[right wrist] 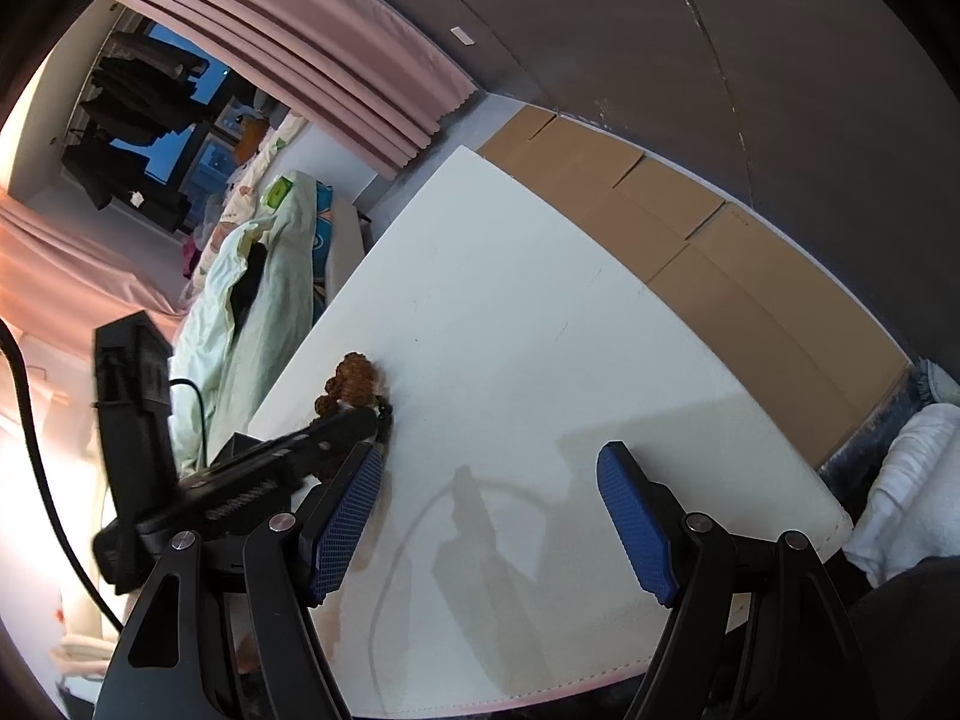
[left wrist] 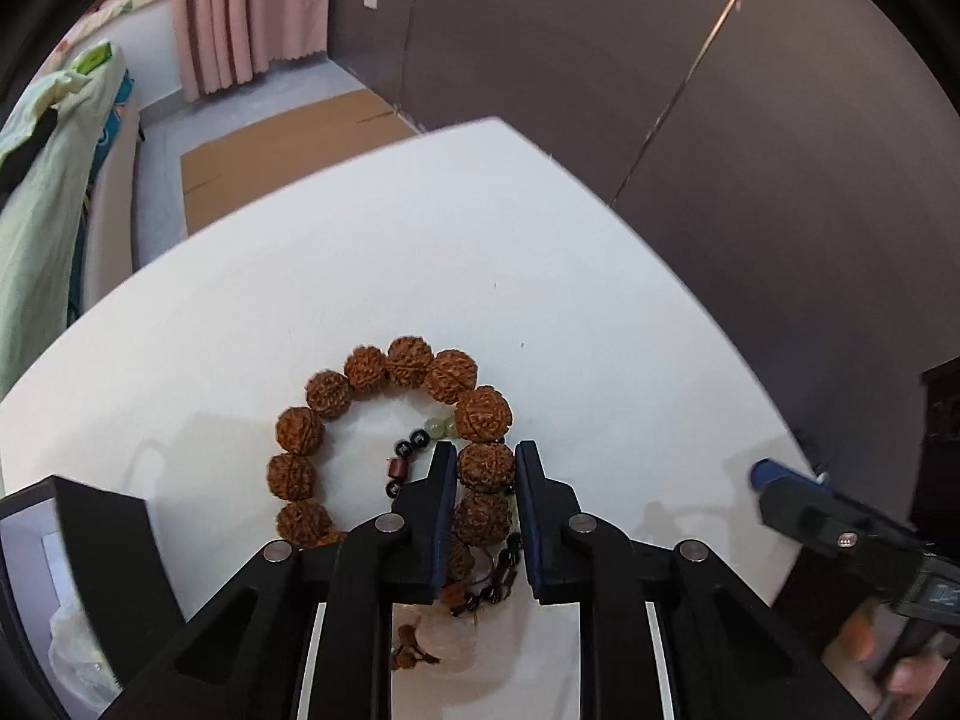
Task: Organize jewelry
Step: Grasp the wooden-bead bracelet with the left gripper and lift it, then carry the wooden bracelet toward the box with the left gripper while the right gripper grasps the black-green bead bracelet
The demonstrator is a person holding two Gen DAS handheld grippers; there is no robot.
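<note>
A bracelet of large rough brown beads (left wrist: 384, 384) lies in a ring on the white table (left wrist: 420, 252). A thinner string of black, green and red beads (left wrist: 414, 450) lies inside it. My left gripper (left wrist: 485, 468) is shut on one brown bead of the bracelet at the ring's right side. In the right wrist view the bracelet (right wrist: 354, 378) shows at the table's left edge, partly hidden by the left gripper (right wrist: 336, 426). My right gripper (right wrist: 492, 510) is open and empty above the bare table (right wrist: 540, 312).
A black box (left wrist: 78, 516) stands at the table's near left corner. Flattened cardboard (right wrist: 708, 240) lies on the floor beyond the table. A bed with pale green bedding (right wrist: 264, 276) stands to the left. A dark wall (left wrist: 660, 60) runs behind.
</note>
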